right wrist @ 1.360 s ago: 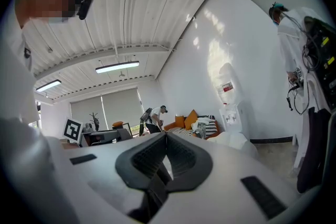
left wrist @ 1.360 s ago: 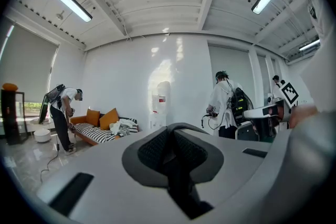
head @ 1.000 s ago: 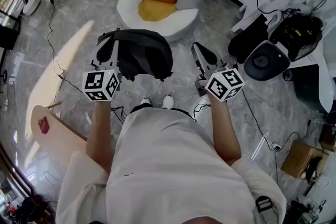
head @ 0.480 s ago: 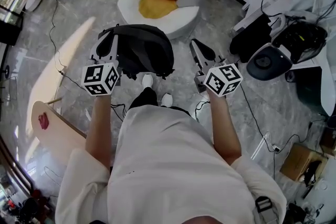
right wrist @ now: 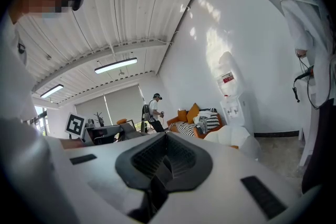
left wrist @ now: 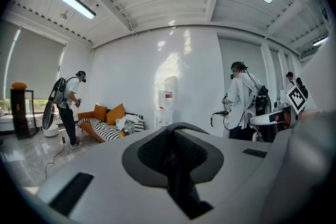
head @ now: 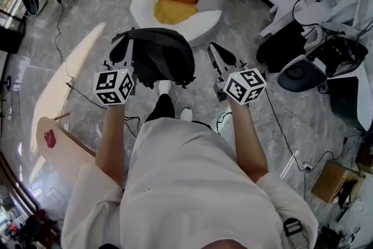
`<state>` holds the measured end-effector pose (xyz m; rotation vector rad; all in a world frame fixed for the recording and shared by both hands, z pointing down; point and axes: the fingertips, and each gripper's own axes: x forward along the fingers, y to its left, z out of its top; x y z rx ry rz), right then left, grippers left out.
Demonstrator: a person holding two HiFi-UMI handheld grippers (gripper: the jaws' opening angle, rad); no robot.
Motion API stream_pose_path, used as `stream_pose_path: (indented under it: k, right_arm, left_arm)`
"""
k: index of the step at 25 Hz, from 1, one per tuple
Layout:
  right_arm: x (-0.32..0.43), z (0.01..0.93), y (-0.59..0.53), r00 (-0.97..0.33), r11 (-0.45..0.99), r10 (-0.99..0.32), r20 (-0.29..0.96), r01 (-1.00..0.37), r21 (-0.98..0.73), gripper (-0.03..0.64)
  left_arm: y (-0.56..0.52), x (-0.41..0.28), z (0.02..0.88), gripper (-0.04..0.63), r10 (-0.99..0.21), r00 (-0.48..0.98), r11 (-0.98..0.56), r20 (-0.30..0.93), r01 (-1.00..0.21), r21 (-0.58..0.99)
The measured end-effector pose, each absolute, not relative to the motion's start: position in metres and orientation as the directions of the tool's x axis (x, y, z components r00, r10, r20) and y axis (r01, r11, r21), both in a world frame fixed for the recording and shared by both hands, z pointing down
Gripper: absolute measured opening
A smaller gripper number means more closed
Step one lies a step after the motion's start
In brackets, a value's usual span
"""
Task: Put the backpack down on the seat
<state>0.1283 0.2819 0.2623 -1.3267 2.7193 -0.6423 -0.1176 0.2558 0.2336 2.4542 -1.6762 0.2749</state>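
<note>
While the backpack hangs clear of the floor, the head view shows it carried by the left gripper alone, whose jaws are clamped on a strap at the bag's near left edge. The bag sits just to the right of those jaws. The seat, a round white chair with orange and yellow cushions, lies ahead of the jaws, beyond the bag and apart from it. The right gripper is level with the left one, on the bag's far side, pinched closed on nothing. A one-sided hold is the main risk: the bag could swing or slip off the strap. Lowered too soon, it could catch the seat's near rim and slide to the floor. A cable by the feet could also trip the person. The bag looks dark grey, soft and rounded, sagging below its strap.

Along the left gripper, the jaws are nearly together, with only a dark line between them. The strap can't be picked out there.

Along the right gripper, the jaws meet with nothing between them.
</note>
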Motion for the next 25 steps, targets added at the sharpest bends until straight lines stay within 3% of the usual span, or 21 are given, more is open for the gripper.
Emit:
stream_pose_path:
  k: [25]
  right_arm:
    - [0.085, 0.262, 0.133, -0.601, 0.512, -0.786, 0.144, -0.765, -0.390, 0.023]
  left_arm:
    - [0.101, -0.156, 0.260, 0.044, -0.866, 0.406, -0.415, 0.291, -0.909, 0.032]
